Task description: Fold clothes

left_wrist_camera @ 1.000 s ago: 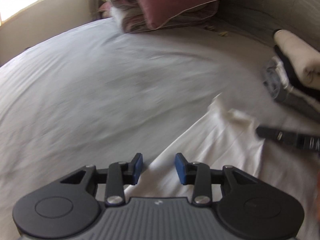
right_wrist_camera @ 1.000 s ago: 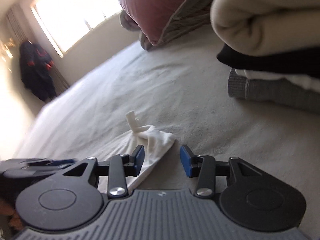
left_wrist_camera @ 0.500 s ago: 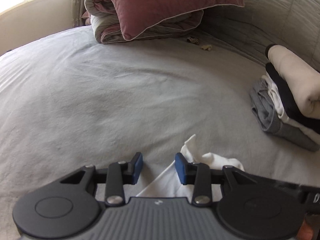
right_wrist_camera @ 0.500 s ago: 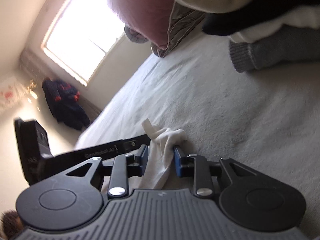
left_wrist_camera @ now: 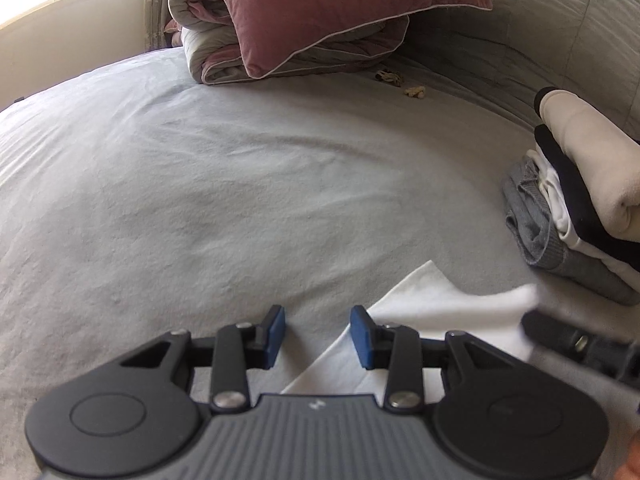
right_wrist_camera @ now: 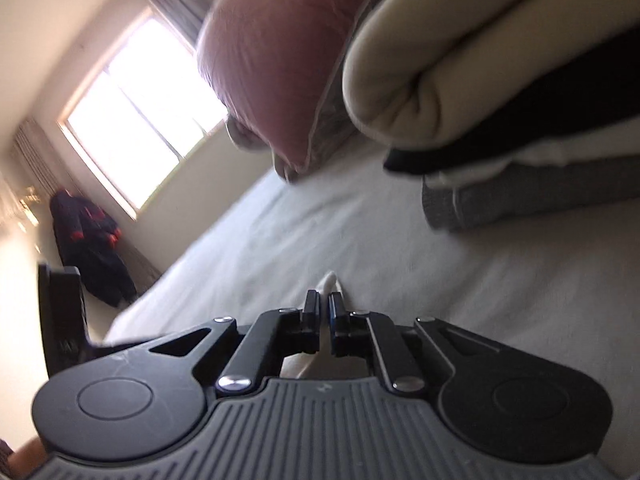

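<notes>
The bed [left_wrist_camera: 224,200] fills most of the left wrist view, its pale grey sheet lightly creased. At 12 o'clock a rolled quilt [left_wrist_camera: 208,36] lies at the far edge with a pink pillow [left_wrist_camera: 340,4] resting on top of it; the pillow [right_wrist_camera: 276,60] shows at 12 o'clock in the right wrist view too. At 3 o'clock sits a stack [left_wrist_camera: 576,200] of folded clothes: a cream piece on top, then black, white, and grey at the bottom. In the right wrist view the stack [right_wrist_camera: 500,92] looms at 2 o'clock. A window [right_wrist_camera: 136,120] glows at 10 o'clock there, with a dark jacket [right_wrist_camera: 88,240] hanging at 9 o'clock.

The white cloth [left_wrist_camera: 424,312] lies flat on the sheet at 5 o'clock, just short of the stack. The left gripper [left_wrist_camera: 318,334] has its blue pads apart, hovering over the cloth's left edge with nothing between them. The right gripper [right_wrist_camera: 324,310] is clamped on a pinch of the cloth [right_wrist_camera: 330,282], a tuft poking out past the tips. Its blurred body [left_wrist_camera: 580,344] shows at 4 o'clock in the left wrist view, at the cloth's right corner.

Two small tan scraps [left_wrist_camera: 400,82] lie near the quilt.
</notes>
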Demonstrator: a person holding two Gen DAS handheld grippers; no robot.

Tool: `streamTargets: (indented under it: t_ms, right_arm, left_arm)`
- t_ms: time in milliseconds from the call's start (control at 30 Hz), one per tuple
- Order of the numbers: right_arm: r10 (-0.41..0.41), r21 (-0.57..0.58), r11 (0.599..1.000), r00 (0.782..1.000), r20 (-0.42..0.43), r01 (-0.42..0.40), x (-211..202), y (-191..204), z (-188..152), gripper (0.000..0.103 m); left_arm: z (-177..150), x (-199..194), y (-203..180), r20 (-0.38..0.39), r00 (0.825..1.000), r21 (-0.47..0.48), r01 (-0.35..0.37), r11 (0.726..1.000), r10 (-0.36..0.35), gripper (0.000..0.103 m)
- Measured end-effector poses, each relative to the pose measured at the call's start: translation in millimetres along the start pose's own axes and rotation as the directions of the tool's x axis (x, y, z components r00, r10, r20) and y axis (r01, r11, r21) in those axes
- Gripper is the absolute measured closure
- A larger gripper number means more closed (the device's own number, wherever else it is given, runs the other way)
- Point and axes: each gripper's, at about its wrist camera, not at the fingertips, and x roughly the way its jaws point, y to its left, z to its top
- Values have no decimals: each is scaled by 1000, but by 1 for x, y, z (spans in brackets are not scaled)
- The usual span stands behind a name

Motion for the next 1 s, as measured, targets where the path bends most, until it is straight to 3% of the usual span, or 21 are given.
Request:
streamTargets:
  t_ms: [33, 133, 233, 300, 400, 433, 467, 500, 567, 667, 833, 900, 1000]
  right_arm:
    - [-19, 15, 1000, 1000, -18, 19, 1, -1, 0, 87]
    - [-61, 96, 993, 997, -39, 65, -2, -16, 4, 87]
    - [-41, 117, 992, 999, -36, 45, -6, -22, 9, 75]
    - [-38, 70, 997, 999, -30, 40, -7, -15, 5, 67]
    - [-67, -60, 996, 997, -29, 66, -3, -1, -4, 66]
    - [-76, -103, 992, 997, -33, 72, 0, 3, -6, 65]
    - [-80, -137, 988, 996, -37, 74, 2, 6, -8, 65]
    - [-75, -154, 986, 996, -43, 68, 2, 5, -11, 66]
    - [-67, -161, 985, 996, -56, 57, 3, 3, -12, 96]
    - [-45, -131, 991, 998, -53, 38, -2, -1, -10, 97]
    - [-54, -225, 972, 996, 71, 68, -3, 11, -2, 98]
    - [-68, -243, 966, 992, 102, 91, -2, 9, 2, 98]
    - [-88, -186, 978, 994, 58, 98, 13, -7, 7, 98]
  left_arm:
    - [1, 0, -1, -4, 1000, 1, 10, 1000, -10, 66]
    - [4, 2, -5, -15, 999, 7, 43, 999, -43, 66]
    - [8, 6, -13, -25, 997, 18, 78, 997, -77, 66]
    - [10, 10, -21, -25, 996, 34, 85, 996, -84, 66]
    - [11, 16, -29, -15, 997, 48, 81, 996, -81, 67]
    - [11, 17, -31, -13, 996, 46, 85, 995, -84, 75]
    - [11, 18, -32, -17, 995, 41, 100, 994, -100, 93]
    - [11, 19, -34, -18, 994, 38, 111, 993, -111, 101]
    - [10, 18, -40, -3, 995, 44, 104, 994, -104, 102]
    - [10, 13, -45, 80, 994, 38, 67, 997, -70, 102]
    - [15, 8, -47, 205, 977, -7, 59, 998, -57, 102]
    - [16, 11, -51, 230, 972, -8, 54, 999, -51, 102]
    - [12, 27, -57, 224, 974, -10, 39, 999, -36, 102]
